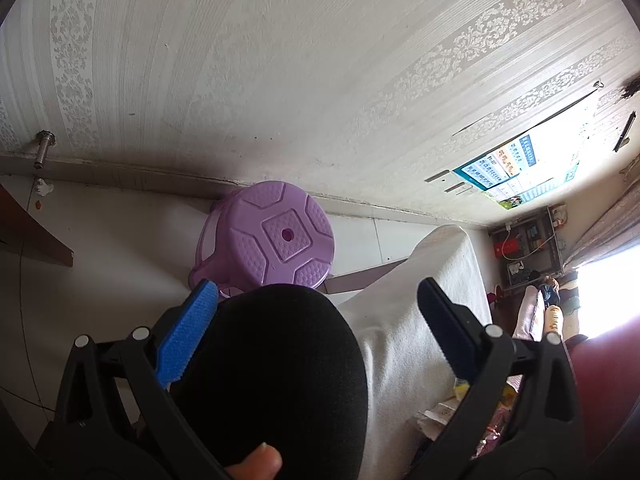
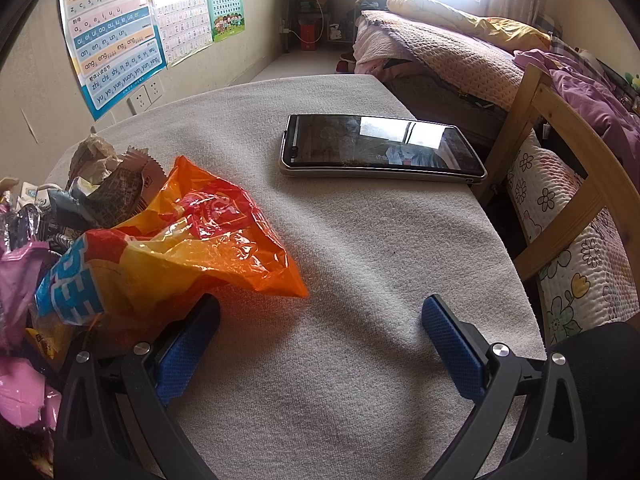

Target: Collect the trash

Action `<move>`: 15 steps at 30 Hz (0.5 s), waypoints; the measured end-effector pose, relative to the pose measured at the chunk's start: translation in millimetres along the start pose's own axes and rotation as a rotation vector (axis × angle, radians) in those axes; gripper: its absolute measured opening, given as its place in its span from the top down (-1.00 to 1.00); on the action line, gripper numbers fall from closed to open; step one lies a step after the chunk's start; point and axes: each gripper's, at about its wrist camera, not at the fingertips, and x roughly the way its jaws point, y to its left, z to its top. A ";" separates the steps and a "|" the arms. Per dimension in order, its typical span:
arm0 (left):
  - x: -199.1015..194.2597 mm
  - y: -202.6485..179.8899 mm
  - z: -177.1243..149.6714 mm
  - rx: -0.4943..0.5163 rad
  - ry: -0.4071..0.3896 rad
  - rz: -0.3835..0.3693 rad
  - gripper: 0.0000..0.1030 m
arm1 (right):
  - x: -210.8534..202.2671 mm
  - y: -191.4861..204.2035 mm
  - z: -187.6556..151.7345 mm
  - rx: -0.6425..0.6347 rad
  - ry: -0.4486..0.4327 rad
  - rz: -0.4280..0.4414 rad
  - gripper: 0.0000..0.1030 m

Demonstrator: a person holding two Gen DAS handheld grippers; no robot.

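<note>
Right hand-held gripper (image 2: 320, 340) gapes beside crinkled orange wrapper (image 2: 192, 240).

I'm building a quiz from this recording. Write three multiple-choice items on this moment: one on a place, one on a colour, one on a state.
1. Where does the tablet lie?
A. on the cloth-covered table, apart from the wrappers
B. on the bed
C. under the orange bag

2. What colour is the plastic stool by the wall?
A. green
B. purple
C. white

3. How do the right gripper jaws stand?
A. shut on the tablet
B. shut on a wrapper
C. open, holding nothing

Answers:
1 A: it rests flat on the table, bare cloth between it and the orange bag.
2 B: its seat shows purple in the left wrist view.
3 C: the blue pads stand wide apart over bare cloth, the left one just beside the bag.
</note>
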 end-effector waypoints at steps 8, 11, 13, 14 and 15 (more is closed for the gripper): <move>3.5 4.5 0.0 -0.025 0.021 -0.025 -0.90 | 0.0 0.1 -0.1 0.000 0.000 0.000 -0.89; 5.4 7.5 0.3 -0.043 0.029 -0.042 -0.90 | -0.1 0.2 -0.1 0.000 0.000 0.000 -0.89; 6.6 9.1 0.8 -0.052 0.036 -0.053 -0.90 | -0.1 0.1 0.0 0.000 0.000 0.000 -0.89; 7.2 10.1 1.2 -0.057 0.039 -0.060 -0.90 | -0.1 0.2 -0.1 0.000 0.000 0.000 -0.89; 7.8 11.4 1.5 -0.065 0.042 -0.066 -0.90 | -0.1 0.1 -0.1 0.000 0.000 0.000 -0.89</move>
